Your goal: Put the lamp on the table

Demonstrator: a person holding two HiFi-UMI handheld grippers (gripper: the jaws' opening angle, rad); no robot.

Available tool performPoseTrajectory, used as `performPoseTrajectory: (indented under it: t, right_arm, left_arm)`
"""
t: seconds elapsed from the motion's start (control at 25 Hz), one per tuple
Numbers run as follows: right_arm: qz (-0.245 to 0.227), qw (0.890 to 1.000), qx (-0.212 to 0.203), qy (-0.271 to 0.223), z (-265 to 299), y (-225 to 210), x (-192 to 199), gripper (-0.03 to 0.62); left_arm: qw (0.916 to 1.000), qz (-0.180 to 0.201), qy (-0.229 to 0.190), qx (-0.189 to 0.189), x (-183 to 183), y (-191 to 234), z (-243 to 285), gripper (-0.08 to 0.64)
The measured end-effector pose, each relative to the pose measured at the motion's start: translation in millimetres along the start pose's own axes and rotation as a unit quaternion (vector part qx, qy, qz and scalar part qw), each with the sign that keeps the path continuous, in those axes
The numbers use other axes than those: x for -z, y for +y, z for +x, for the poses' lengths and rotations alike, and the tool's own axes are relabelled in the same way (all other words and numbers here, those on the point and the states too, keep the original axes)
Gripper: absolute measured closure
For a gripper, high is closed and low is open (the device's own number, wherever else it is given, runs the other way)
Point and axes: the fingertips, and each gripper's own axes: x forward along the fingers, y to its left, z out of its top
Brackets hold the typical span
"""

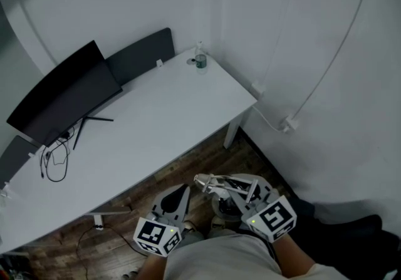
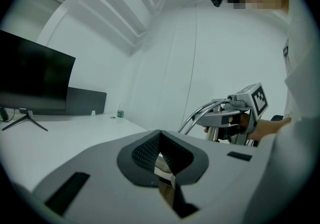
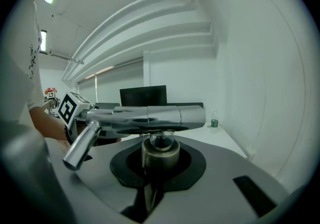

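while right gripper [image 3: 159, 157] clamps lamp [image 3: 150, 117], bottle [image 1: 200, 59] stands on table [image 1: 169, 116]

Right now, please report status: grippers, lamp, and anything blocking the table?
Right gripper shut on lamp, not yet over table. Left gripper shut, empty. Monitor and bottle along far edge; near side bare.

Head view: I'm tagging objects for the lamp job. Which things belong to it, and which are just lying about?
Job: chrome lamp, right gripper shut on its stem, white table.
Lying about: monitor, bottle, cables, dark panel.
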Motion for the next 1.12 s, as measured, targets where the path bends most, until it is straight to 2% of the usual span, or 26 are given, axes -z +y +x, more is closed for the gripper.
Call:
performPoseTrajectory:
  t: [0.28, 0.56, 1.12]
  right_arm:
    - [-0.007, 1.000, -0.013, 0.004, 4, -20, 3, 0.549]
    - [0.000, 1.000, -0.020, 0.004, 28, -27, 4, 0.549]
    - [0.000, 1.000, -0.008, 0.010, 132, -59, -19, 0.549]
  left_arm:
    - [0.9996, -0.016, -0.006, -0.023, 3, 1, 8, 0.558]
    - [0.9989, -0.018, -0.014, -0.040, 1, 29, 14, 0.558]
    - [0.9991, -0.018, -0.018, -0.033, -28, 135, 57, 0.558]
